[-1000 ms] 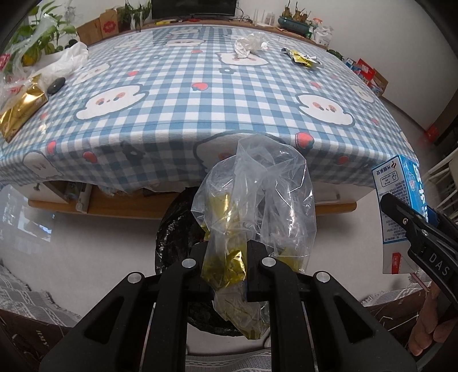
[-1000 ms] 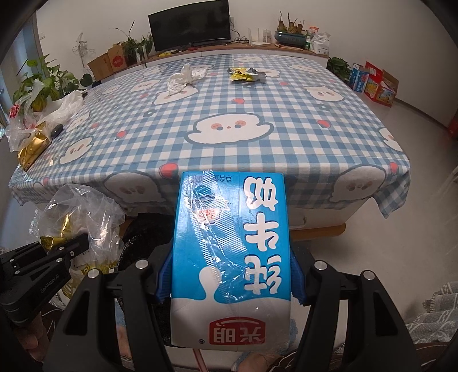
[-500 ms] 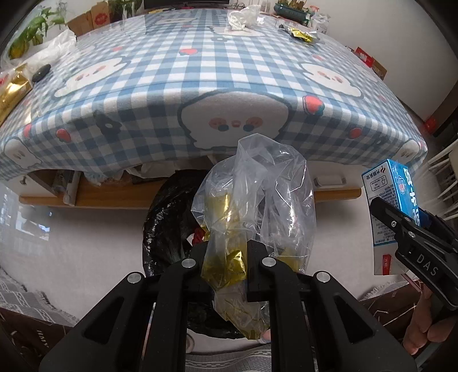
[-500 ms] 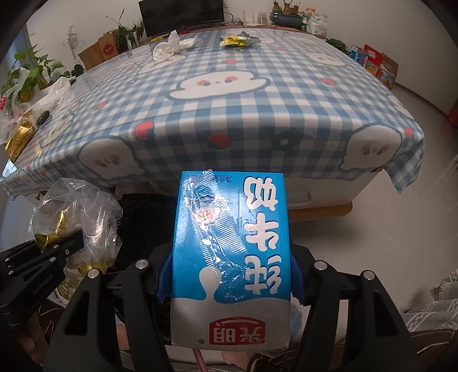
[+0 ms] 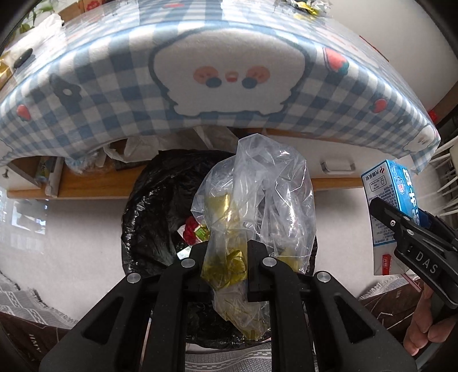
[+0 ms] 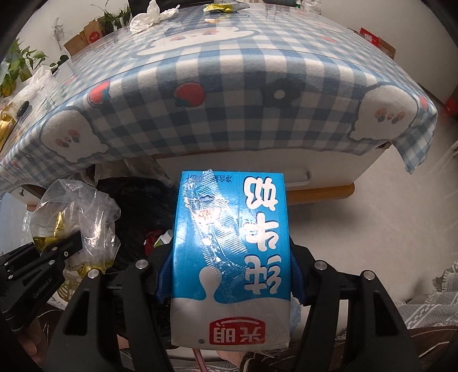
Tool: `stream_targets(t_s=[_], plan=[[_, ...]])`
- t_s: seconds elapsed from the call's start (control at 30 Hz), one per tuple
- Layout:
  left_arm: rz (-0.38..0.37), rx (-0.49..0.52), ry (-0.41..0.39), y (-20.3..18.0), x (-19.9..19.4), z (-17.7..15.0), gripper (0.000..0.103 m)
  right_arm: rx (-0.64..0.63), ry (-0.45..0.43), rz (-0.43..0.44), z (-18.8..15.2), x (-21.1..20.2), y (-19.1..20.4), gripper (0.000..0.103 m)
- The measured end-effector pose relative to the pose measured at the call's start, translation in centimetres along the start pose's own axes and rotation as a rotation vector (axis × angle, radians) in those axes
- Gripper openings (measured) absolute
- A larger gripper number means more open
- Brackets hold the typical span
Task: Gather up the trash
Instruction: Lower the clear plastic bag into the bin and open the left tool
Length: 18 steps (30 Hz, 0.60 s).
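My left gripper is shut on a clear plastic bag with gold foil wrappers inside. It hangs over a bin lined with a black bag on the floor below the table edge; red and green packaging lies in the bin. My right gripper is shut on a blue and white milk carton, held upside down to the right of the bin. The carton and right gripper show at the right of the left wrist view. The plastic bag and left gripper show at the left of the right wrist view.
A table under a blue checked cloth overhangs the bin. On it lie a crumpled white tissue and a yellow wrapper at the far side, white bags at the left. A wooden shelf runs under the table. Pale floor lies right.
Both grippers have sunk from table height to below the table edge, closer to the black-lined bin. Each keeps its grip on its load.
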State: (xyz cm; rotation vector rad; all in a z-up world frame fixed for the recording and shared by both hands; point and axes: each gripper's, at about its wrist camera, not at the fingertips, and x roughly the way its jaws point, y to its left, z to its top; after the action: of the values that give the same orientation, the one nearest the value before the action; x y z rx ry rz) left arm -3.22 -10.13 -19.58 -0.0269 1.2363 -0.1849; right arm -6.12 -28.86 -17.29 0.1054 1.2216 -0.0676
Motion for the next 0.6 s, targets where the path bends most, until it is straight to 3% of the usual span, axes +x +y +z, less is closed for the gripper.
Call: stream_targets(t_s=[0.37,0.53,0.6], plan=[[0.005,0.014,0.017,-0.3,2.4,-0.5,0.018,0.016,0.035,-0.019,-0.4,1.9,-0.3,0.060],[0.006,0.020,-0.010,-0.4,2.4,-0.6,0.031,0.019,0.032,-0.019,-0.4,1.4,-0.1,0.060],[0.014,0.022,-0.027,-0.3,2.1,-0.6,0.045,0.018,0.027,-0.018,-0.3,1.2,-0.1,0.060]])
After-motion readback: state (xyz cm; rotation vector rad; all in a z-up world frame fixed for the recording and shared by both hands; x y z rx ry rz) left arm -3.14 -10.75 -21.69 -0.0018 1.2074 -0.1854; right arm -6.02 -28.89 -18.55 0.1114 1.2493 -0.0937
